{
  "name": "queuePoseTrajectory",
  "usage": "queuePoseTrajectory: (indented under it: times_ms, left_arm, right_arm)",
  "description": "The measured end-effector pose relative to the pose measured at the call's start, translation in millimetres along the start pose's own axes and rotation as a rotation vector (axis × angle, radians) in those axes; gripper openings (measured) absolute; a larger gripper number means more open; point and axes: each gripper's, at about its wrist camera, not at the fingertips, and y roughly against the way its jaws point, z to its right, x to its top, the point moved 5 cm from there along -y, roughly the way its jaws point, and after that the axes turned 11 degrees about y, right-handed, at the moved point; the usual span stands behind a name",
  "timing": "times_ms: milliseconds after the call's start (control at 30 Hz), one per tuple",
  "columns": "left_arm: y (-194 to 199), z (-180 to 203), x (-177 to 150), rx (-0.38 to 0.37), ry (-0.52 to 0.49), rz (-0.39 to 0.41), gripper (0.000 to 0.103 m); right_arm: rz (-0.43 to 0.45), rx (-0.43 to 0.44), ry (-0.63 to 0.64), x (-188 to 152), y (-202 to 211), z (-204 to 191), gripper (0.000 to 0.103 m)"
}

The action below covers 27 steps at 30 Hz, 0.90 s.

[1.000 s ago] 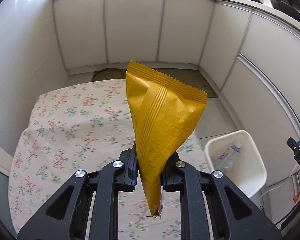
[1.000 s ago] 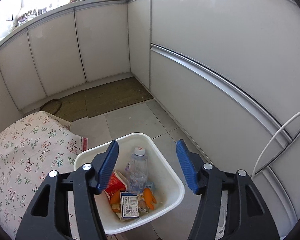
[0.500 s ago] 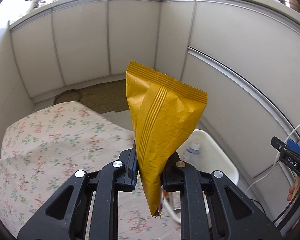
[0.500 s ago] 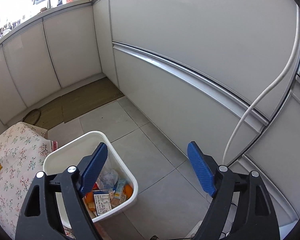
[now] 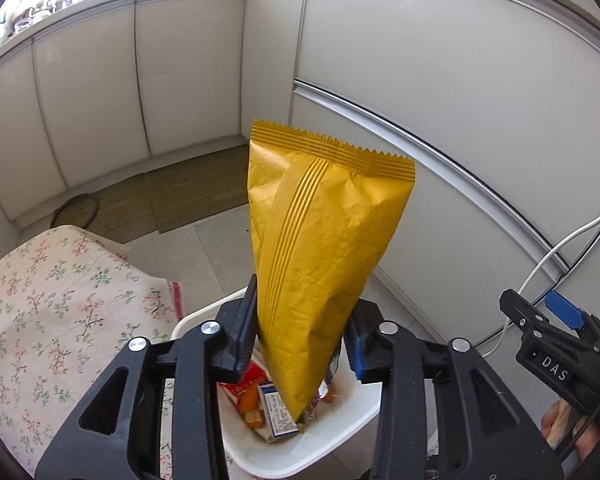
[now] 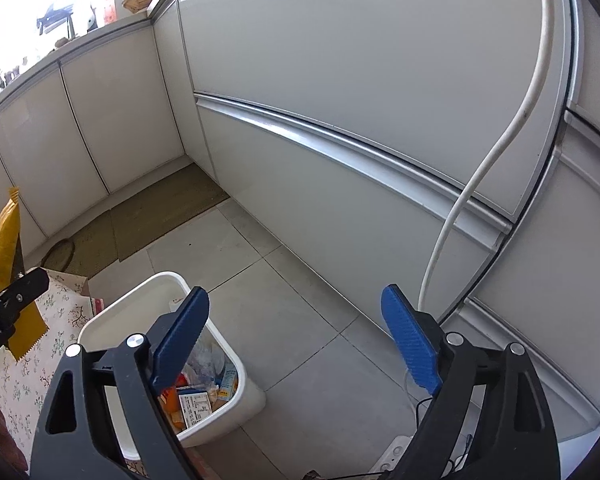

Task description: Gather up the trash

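1. Two claws are in view; going left to right, first comes the bench (image 5: 60, 300) under its flowered cloth, bare of trash where it shows.
2. Just right of it, the left claw (image 5: 300, 336) hangs over the white bin (image 5: 320, 452), which sits on the floor.
3. Its jaws have just been opening: the yellow snack bag (image 5: 324, 248) stands between them, seemingly no longer pinched, its lower tip over the cartons in the bin.
4. So the step in hand is, I judge, the drop. Next: spread wider and let the bag fall clear.
5. Farthest right, the right claw (image 6: 296, 344) is spread wide and empty; its jaws have also just been opening.
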Motion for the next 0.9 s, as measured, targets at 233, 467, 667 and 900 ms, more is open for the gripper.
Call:
queuePoseTrajectory:
  times_ms: [233, 467, 667, 900]
  left_arm:
    - [5, 9, 2, 0.018, -0.003, 0.034, 0.073]
    - [18, 6, 4, 0.039, -0.006, 0.064, 0.091]
    - [47, -11, 6, 0.094, -0.004, 0.139, 0.096]
    - [91, -52, -5, 0.210, 0.038, 0.213, 0.096]
  right_arm:
    - [0.103, -0.008, -0.051, 6, 22, 11, 0.091]
    - [0.155, 0.002, -0.061, 9, 39, 6, 0.096]
    - [0.242, 0.060, -0.086, 17, 66, -6, 0.096]
    - [0.226, 0.125, -0.085, 1, 92, -43, 0.096]
